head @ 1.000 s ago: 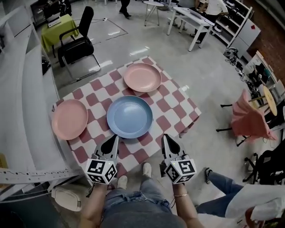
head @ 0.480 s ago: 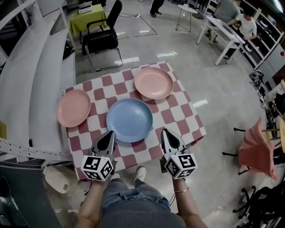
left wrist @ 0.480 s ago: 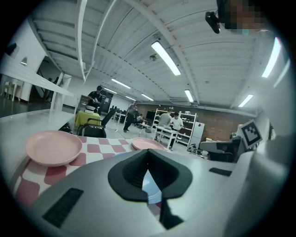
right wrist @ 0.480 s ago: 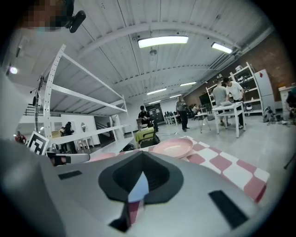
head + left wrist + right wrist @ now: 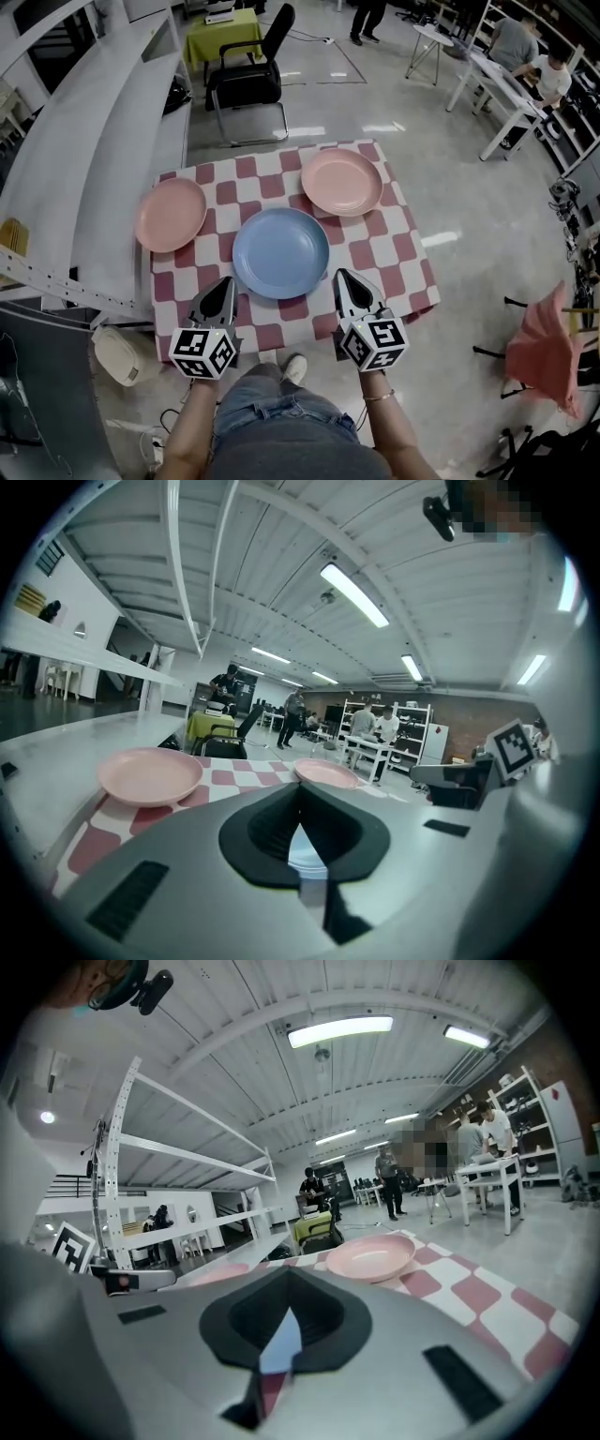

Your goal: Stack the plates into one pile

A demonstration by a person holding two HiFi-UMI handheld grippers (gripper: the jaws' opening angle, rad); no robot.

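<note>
- Since a second ago the checked table [image 5: 394, 272] has swung from slanted to nearly square-on in the head view. The three plates have kept their places on it.
- The blue plate [image 5: 280, 253] lies in the middle of the cloth, nearest the person.
- One pink plate [image 5: 171, 215] lies to its left at the table's left edge, and the other pink plate [image 5: 342, 182] lies beyond it to the right. All three are apart and unstacked.
- The left gripper [image 5: 228, 280] and the right gripper [image 5: 339, 274] hover over the near edge on either side of the blue plate. Both have their jaws pressed together and hold nothing.
</note>
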